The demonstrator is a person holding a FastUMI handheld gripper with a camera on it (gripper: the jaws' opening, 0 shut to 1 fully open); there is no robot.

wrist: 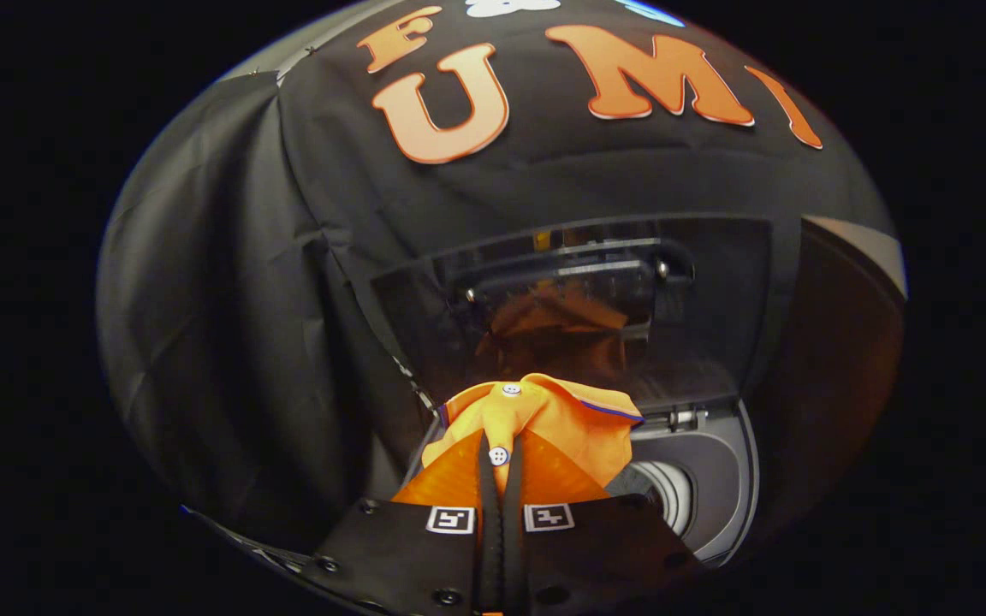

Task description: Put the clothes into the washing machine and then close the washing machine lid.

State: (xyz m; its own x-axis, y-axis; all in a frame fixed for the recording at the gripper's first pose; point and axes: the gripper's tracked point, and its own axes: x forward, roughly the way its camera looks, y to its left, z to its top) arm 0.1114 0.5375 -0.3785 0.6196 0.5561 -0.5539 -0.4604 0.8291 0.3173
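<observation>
Item: claw (pixel 500 466), two dark fingers drawn close together and pinching a fold of an orange shirt (pixel 544 419); both fingers press on the cloth beside a white button (pixel 499 456), with a second white button (pixel 511 390) higher on the placket near the collar. Location of shirt: hanging from the claw, bunched just ahead of and above the fingertips, over the near rim of the washing machine opening; whether any part of it already rests on the rim cannot be told. Item: washing machine (pixel 715 479), top-loading, grey surround, pale drum (pixel 668 492) visible beyond and beside the shirt. Item: lid (pixel 579 308), dark and glassy, standing raised behind the opening on its hinge (pixel 686 419), with an orange reflection of the shirt across it. Risks, as judged: the grip takes only a narrow pinch of fabric, so the shirt may slide free and fall outside the drum; if let go too near the rim, a sleeve or hem may drape over the edge and be caught when the lid comes down; the raised lid may be knocked by the claw on the way in. Writing: no brand or label legible on the machine or shirt; two small square coded markers (pixel 450 519) on the claw carry patterns, not words.
</observation>
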